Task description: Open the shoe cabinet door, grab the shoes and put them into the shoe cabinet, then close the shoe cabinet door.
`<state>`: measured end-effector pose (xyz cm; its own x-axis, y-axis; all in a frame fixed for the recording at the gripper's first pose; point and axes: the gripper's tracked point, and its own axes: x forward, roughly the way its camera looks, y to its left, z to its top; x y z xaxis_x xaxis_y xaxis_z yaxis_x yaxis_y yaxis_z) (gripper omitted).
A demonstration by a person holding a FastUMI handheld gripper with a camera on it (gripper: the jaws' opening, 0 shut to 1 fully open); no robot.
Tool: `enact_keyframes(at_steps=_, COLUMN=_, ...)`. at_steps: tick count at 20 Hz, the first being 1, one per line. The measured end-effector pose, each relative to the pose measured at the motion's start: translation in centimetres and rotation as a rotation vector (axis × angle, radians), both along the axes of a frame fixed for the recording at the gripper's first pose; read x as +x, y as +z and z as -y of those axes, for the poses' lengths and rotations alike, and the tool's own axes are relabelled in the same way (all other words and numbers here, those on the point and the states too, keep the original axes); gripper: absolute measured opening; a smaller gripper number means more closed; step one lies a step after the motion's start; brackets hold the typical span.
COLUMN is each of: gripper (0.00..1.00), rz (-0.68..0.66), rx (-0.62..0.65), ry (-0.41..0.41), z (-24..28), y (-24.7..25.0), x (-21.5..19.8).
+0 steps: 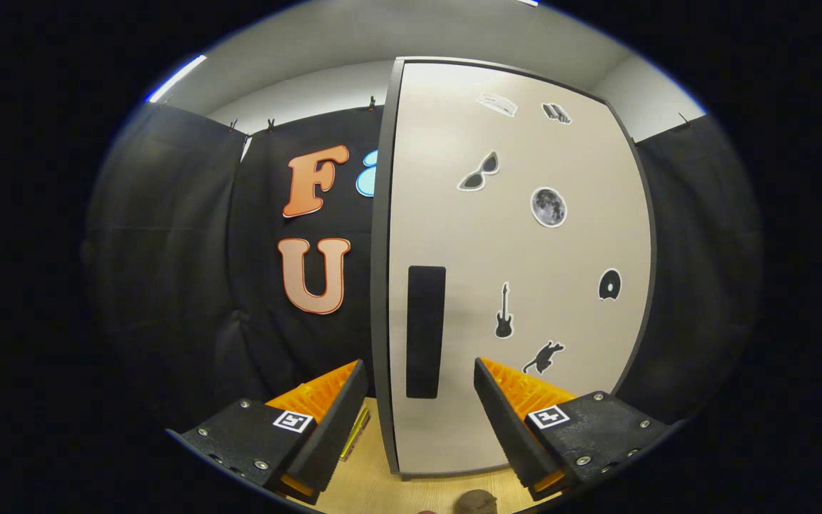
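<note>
The shoe cabinet door (518,271) is a tall pale panel with a dark frame, standing shut just ahead of me, with several small black stickers on it. Its black vertical handle (425,332) sits near the door's left edge. My gripper (420,375) is open, its orange-and-black fingers (329,400) spread wide. The handle's lower part shows in the gap between the fingertips, slightly beyond them. Nothing is held. A small part of a dark rounded object (475,502) shows on the floor below the fingers; what it is cannot be told.
Black cloth walls stand to the left and right of the cabinet. A light wooden floor (368,471) runs under the fingers up to the cabinet's base. A yellowish object (356,430) peeks out beside the left finger.
</note>
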<state>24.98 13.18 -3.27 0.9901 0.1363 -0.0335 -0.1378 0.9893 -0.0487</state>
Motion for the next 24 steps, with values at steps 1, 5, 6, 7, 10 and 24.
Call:
enact_keyframes(at_steps=1, gripper=0.94, rz=0.002, rx=-0.009, ry=-0.005, z=0.0, y=-0.1, x=0.7)
enact_keyframes(at_steps=5, gripper=0.94, rz=0.008, rx=-0.011, ry=-0.008, z=-0.3, y=-0.2, x=3.1)
enact_keyframes(at_steps=6, gripper=0.94, rz=0.01, rx=-0.009, ry=-0.006, z=-0.6, y=-0.2, x=3.5)
enact_keyframes(at_steps=7, gripper=0.94, rz=0.009, rx=-0.009, ry=-0.006, z=-0.7, y=-0.3, x=4.0)
enact_keyframes(at_steps=10, gripper=0.88, rz=0.024, rx=-0.007, ry=-0.016, z=-0.9, y=0.0, x=5.2)
enact_keyframes(at_steps=24, gripper=0.32, rz=-0.024, rx=0.033, ry=-0.005, z=-0.4, y=-0.6, x=5.3)
